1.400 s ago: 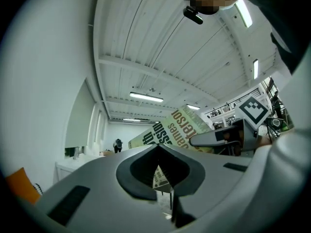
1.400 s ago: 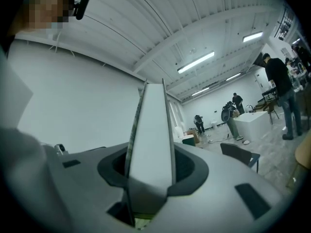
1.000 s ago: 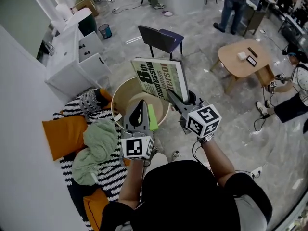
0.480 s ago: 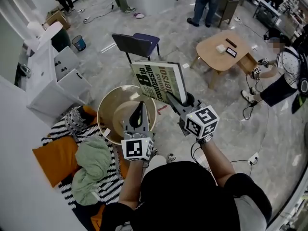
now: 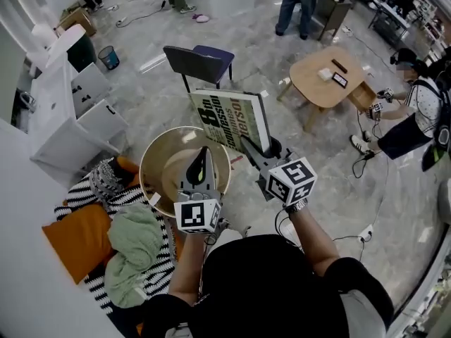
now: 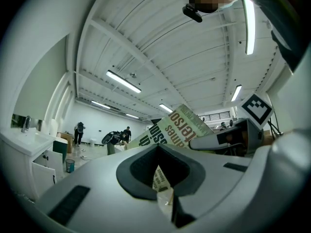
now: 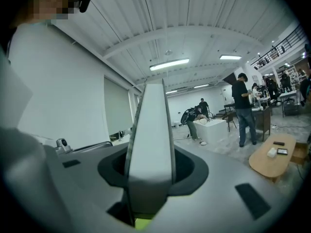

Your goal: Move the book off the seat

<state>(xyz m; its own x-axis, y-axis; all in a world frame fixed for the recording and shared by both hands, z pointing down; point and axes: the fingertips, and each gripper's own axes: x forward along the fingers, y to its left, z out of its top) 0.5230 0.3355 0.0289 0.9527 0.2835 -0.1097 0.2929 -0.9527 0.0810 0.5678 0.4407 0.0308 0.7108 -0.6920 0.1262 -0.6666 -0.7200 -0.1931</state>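
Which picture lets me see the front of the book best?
The head view. From above, the book shows nearly its whole cover with the big letters, held up by the right gripper. The left gripper view catches only part of the cover, tilted, past its own jaws. The right gripper view shows just the book's pale edge, clamped between its jaws.

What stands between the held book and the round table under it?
Nothing lies on the round beige table as far as the head view shows. The right gripper is shut on the book above its far rim. Only the left gripper hangs over the table's middle, beside the book.
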